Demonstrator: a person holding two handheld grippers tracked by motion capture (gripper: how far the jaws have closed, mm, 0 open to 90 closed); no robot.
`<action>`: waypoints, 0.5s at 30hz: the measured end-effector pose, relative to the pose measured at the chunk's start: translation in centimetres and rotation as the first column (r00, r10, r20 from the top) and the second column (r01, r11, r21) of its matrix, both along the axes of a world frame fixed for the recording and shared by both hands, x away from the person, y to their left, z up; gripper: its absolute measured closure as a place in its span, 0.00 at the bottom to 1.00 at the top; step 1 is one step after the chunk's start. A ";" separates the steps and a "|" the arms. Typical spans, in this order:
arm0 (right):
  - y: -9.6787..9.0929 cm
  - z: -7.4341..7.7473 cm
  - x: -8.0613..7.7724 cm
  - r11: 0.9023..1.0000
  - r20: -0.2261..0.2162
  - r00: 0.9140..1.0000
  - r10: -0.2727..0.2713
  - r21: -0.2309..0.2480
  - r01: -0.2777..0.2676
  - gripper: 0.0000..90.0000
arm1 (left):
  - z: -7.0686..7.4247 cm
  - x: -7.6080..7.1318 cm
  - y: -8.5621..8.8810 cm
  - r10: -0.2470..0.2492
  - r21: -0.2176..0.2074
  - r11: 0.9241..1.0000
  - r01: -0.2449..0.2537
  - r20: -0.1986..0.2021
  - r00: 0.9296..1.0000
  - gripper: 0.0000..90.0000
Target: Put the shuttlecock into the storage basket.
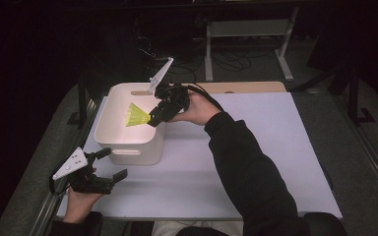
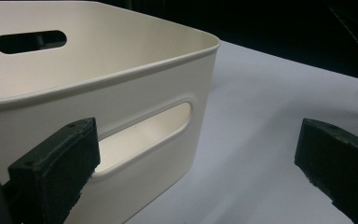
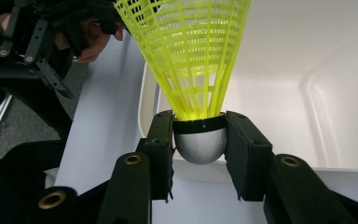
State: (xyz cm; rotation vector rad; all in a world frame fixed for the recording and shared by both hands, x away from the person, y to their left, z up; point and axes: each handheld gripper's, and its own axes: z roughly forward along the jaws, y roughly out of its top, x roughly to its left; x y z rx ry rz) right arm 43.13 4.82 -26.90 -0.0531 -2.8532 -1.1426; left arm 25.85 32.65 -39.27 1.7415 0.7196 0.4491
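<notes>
Black pads of the right gripper (image 3: 199,154) are clamping the shuttlecock (image 3: 193,70) by its silver cap, holding it over the bin's (image 1: 128,147) rim. Left gripper (image 1: 109,164) is resting beside the bin, jaws gaping wide, holding nothing.

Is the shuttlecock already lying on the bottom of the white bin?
No, the right gripper clamps the yellow shuttlecock by its silver cap, holding it above the white bin.
</notes>
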 end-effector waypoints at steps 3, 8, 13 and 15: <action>0.5 -0.1 0.0 1.000 0.000 1.000 0.005 -0.009 -0.005 0.69 | 0.0 0.0 0.0 -0.001 -0.001 1.000 0.001 0.000 1.000 0.00; 1.2 -0.3 0.1 1.000 0.002 1.000 0.016 -0.026 -0.016 0.69 | 0.0 0.0 0.0 -0.001 0.000 1.000 0.001 0.001 1.000 0.00; 1.8 -0.7 0.3 0.999 -0.003 1.000 0.022 -0.040 -0.022 0.69 | 0.0 0.0 0.0 -0.001 0.000 1.000 0.001 0.001 1.000 0.00; 2.1 -0.8 0.4 0.999 -0.002 1.000 0.024 -0.045 -0.024 0.69 | 0.0 0.0 0.0 -0.002 0.000 1.000 0.002 0.001 1.000 0.00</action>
